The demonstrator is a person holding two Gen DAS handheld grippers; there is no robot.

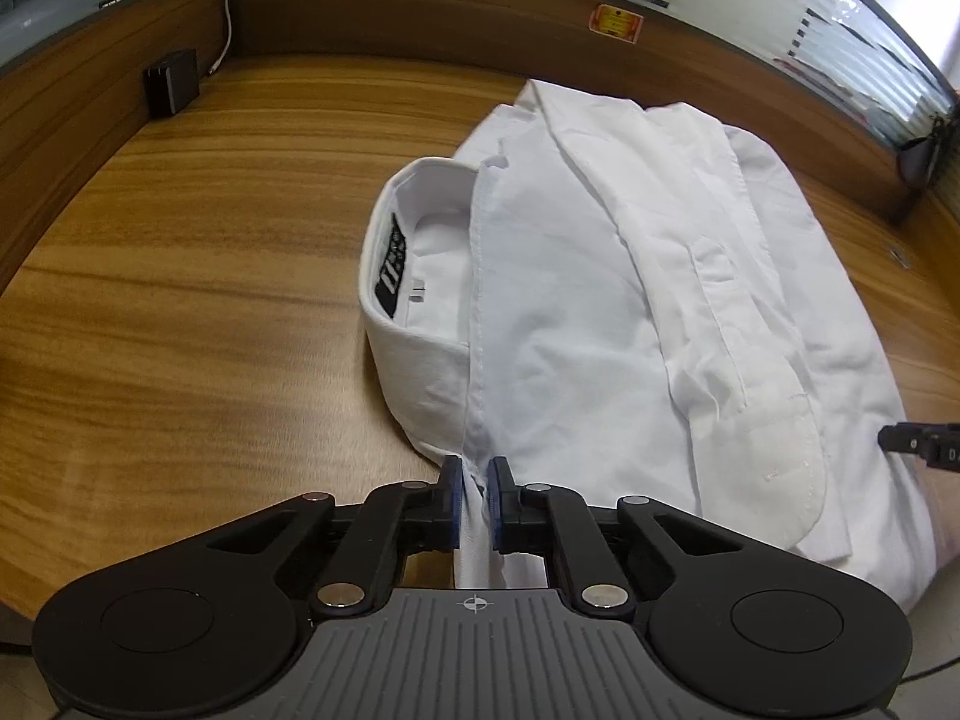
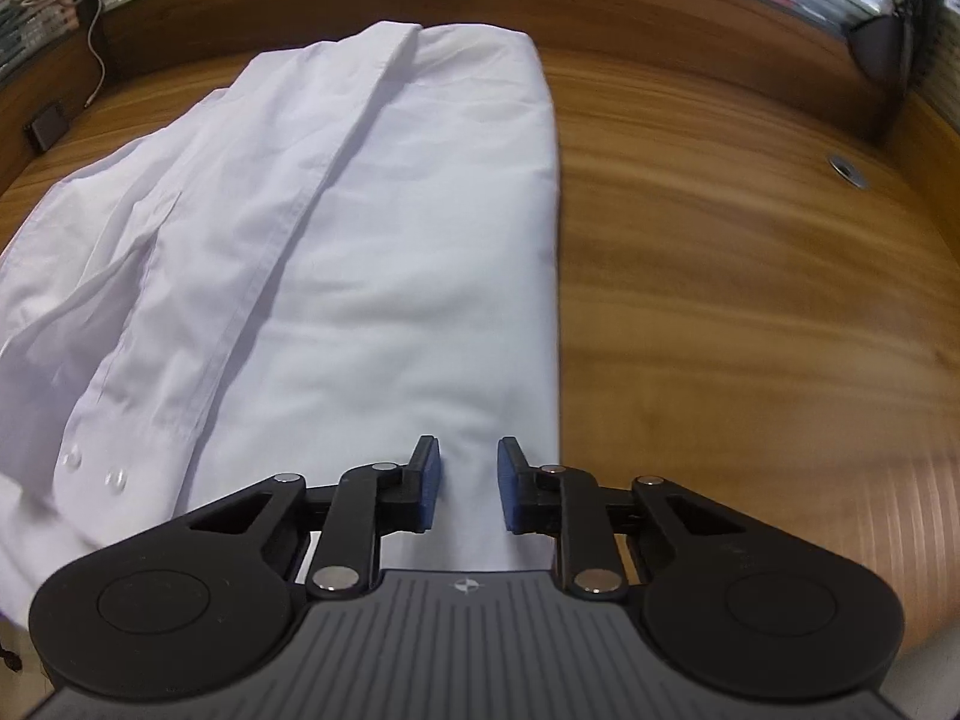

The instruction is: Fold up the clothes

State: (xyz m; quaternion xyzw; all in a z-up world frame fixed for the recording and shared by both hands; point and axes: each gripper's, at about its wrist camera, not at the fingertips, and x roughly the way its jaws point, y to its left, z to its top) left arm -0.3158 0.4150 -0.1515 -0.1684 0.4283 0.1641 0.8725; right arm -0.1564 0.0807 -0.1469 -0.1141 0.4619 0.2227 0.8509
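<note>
Shirt: a white shirt (image 1: pixel 606 300) lay partly folded on the wooden surface (image 1: pixel 198 276), collar (image 1: pixel 414 312) toward nine o'clock in the left wrist view, with a black neck label (image 1: pixel 391 273) showing inside it.
Left gripper: the left gripper (image 1: pixel 475 480) sat at six o'clock of the shirt, its blue pads (image 1: pixel 454 501) drawn close with a strip of the shirt's near edge pinched between them; the cloth ran straight back through the narrow gap toward the gripper body.
Right gripper: the right gripper (image 2: pixel 468 480) stood with its jaws apart, blue pads (image 2: pixel 429 483) on either side of a flat panel of the shirt (image 2: pixel 336 276); the cloth lay under and between them, and I could not tell whether they touched it.
Shirt from the right: the folded panel stretched away toward twelve o'clock, its straight edge just at one o'clock of the gripper; a cuff with two buttons (image 2: pixel 96 468) lay at nine o'clock.
Other gripper seen: a black tip of the right gripper (image 1: pixel 918 444) showed at three o'clock in the left wrist view, at the shirt's edge.
Surroundings: a black adapter (image 1: pixel 172 81) with a white cable (image 1: pixel 228 18) stood at eleven o'clock by the wooden partition (image 1: pixel 420 12).
</note>
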